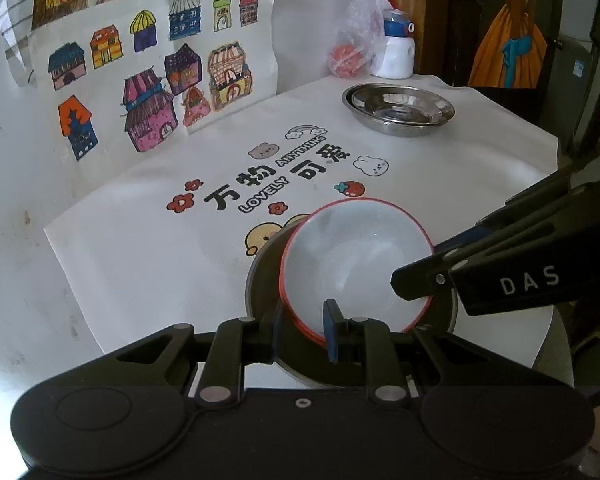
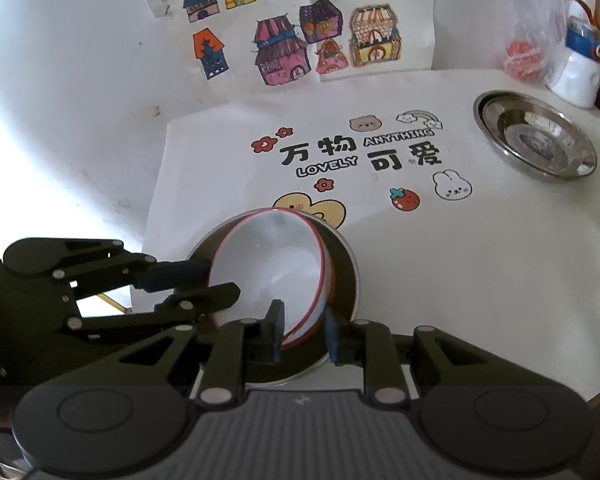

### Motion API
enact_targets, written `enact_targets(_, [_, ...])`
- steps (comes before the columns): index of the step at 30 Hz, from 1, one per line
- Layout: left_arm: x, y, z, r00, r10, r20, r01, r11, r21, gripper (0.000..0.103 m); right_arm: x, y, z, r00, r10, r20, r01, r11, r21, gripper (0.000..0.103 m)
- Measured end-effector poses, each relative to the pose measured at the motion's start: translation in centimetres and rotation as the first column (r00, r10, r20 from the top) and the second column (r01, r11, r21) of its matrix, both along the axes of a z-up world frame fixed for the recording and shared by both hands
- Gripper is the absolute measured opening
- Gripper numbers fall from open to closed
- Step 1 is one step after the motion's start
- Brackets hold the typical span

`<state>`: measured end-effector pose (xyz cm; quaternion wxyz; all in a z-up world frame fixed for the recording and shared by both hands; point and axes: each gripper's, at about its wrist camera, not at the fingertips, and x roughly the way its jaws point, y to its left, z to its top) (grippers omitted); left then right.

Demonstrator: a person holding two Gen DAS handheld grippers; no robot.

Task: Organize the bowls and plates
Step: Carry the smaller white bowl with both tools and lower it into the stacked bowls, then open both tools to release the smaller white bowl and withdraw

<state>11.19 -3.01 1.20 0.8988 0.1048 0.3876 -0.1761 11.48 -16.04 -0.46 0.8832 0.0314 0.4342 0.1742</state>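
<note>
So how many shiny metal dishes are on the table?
2. One metal dish sits at the far right near the white bottle. The other metal dish lies nearest the grippers, under the red-rimmed white bowl. More could be stacked unseen.

1. I am wearing matte black all over my left gripper (image 1: 302, 326), with two round, disc-shaped housings sitting at the lower corners of the frame.
2. My fingers (image 1: 332, 332) are carrying blue pads along their inner faces.
3. Silver pivot pins are shining at each linkage joint, and a small dark screw is sitting at the lower centre of the body.
4. My right gripper (image 2: 304, 336) is showing the same black linkages, blue pads and silver pins.
5. Its body is showing a ribbed grey panel at the bottom centre of the frame.
6. White letters "DAS" are showing on its side, at the right of the left wrist view.
</note>
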Motion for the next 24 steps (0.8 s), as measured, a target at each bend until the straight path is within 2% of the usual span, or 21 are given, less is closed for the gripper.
enact_targets(5, [0.0, 0.4, 0.1, 1.000, 0.009, -0.005, -0.009, 1.000, -0.027, 0.024, -0.5, -0.2, -0.2, 0.999, 0.018, 0.049, -0.018, 1.000, -0.002, 0.027])
enact_targets(11, [-0.3, 1.4, 0.5, 1.000, 0.019, 0.002, -0.019, 0.996, -0.086, 0.027, -1.6, -0.7, -0.2, 0.996, 0.031, 0.084, -0.035, 0.998, 0.053, 0.031])
enact_targets(14, [-0.6, 2.1, 0.8, 1.000, 0.021, 0.011, -0.020, 0.992, -0.125, 0.033, -2.3, -1.3, 0.3, 0.994, 0.021, 0.108, -0.029, 0.997, 0.071, 0.042])
enact_targets(17, [-0.9, 2.5, 1.2, 0.998, 0.045, 0.034, -0.039, 0.988, -0.146, 0.050, -2.9, -2.0, 0.9, 0.991, 0.010, 0.131, -0.022, 0.996, 0.089, 0.054])
enact_targets(19, [-1.1, 3.0, 1.6, 0.997, 0.057, 0.054, -0.048, 0.986, -0.162, 0.055, -3.3, -2.5, 1.3, 0.990, 0.003, 0.142, -0.017, 0.995, 0.101, 0.072])
enact_targets(22, [-1.2, 3.6, 2.0, 0.995, 0.077, 0.061, -0.065, 0.980, -0.186, 0.065, -3.9, -3.1, 1.9, 0.988, -0.008, 0.156, -0.011, 0.992, 0.125, 0.090])
enact_targets(24, [-1.3, 4.2, 2.2, 0.993, 0.097, 0.073, -0.080, 0.975, -0.209, 0.080, -4.4, -3.3, 2.2, 0.985, -0.013, 0.170, -0.010, 0.991, 0.132, 0.095])
